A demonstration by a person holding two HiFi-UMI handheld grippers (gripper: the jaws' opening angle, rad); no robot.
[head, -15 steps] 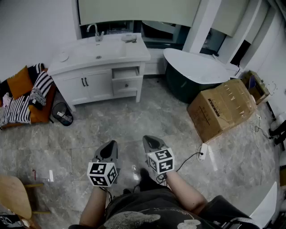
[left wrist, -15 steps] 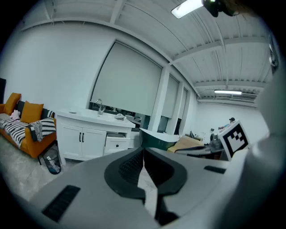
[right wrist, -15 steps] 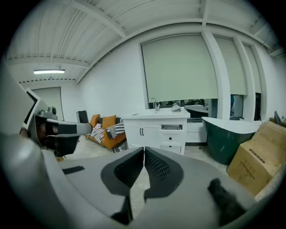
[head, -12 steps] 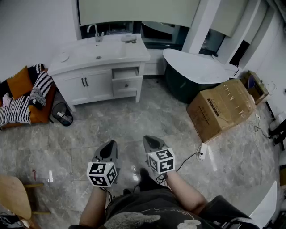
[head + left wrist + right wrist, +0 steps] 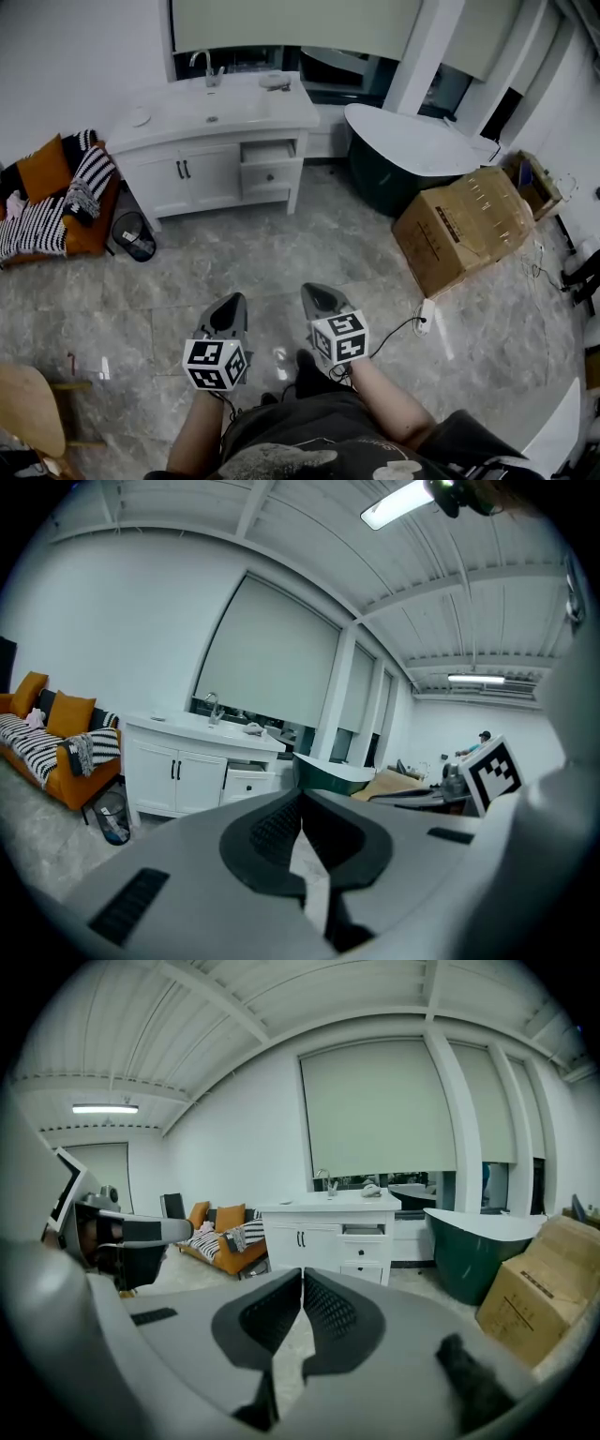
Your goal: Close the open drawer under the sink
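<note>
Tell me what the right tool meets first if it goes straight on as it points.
Nothing stands close ahead. The right tool seems to aim slightly downward, so probably the tiled floor, short of the vanity. Depth is unclear.

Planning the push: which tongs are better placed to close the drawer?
Left, narrowly. Left tongs and right tongs are both shut, far from the drawer; the left lines up slightly closer with it.

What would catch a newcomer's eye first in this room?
The white vanity at the far wall stands out, its top drawer pulled out. Nearer, at the bottom of the head view, the left gripper and right gripper are both shut and empty. A big cardboard box sits to the right.
</note>
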